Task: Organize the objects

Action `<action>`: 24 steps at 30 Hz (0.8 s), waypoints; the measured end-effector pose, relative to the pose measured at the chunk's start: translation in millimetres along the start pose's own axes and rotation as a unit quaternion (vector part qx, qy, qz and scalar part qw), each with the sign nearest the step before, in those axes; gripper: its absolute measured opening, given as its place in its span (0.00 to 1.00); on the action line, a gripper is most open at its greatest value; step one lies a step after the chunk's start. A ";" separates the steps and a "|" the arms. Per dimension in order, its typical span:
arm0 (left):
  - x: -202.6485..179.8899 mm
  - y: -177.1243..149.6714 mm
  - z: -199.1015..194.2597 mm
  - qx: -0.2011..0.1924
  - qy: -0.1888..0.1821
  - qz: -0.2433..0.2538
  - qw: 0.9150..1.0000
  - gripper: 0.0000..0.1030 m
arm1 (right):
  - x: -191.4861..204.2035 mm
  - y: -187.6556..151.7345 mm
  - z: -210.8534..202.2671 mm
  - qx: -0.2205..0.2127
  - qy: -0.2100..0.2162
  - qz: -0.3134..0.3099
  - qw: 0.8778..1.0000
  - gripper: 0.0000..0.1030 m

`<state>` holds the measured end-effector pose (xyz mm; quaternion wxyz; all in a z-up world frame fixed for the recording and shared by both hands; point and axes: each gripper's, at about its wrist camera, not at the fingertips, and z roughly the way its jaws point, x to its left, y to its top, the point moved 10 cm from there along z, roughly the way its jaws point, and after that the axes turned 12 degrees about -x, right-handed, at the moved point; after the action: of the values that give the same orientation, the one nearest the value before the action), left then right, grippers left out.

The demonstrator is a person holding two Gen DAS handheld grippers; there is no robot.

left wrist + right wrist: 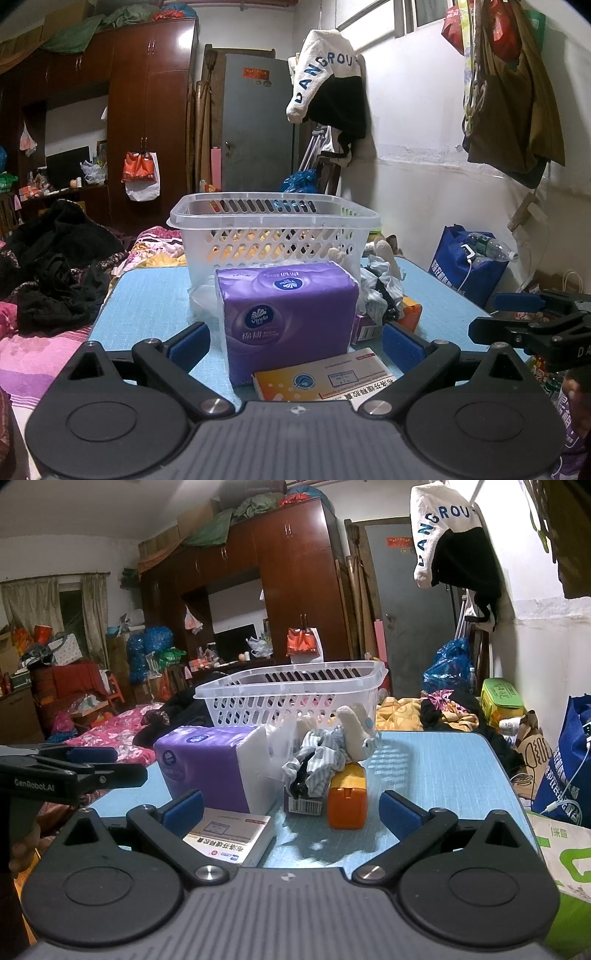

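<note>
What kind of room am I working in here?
Most likely a lived-in bedroom in a home. A bed with a pink floral cover lies beyond the small blue table, a tall dark wooden wardrobe lines the back wall, and a white and black jacket hangs by the grey door.

Both wrist views sit low at the table's (147,291) near edge, facing the basket (273,229) close ahead; the right one looks from further right.
</note>
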<state>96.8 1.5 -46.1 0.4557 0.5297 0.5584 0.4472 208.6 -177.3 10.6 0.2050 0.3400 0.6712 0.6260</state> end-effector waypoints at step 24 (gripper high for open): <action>0.1 -3.5 -0.1 0.004 -0.005 0.002 1.000 0.98 | 0.3 -1.6 -0.1 0.006 0.001 -0.001 1.000 1.00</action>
<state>96.1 1.4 -49.5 0.4553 0.5346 0.5572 0.4433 207.9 -177.2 9.1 0.2029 0.3397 0.6753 0.6224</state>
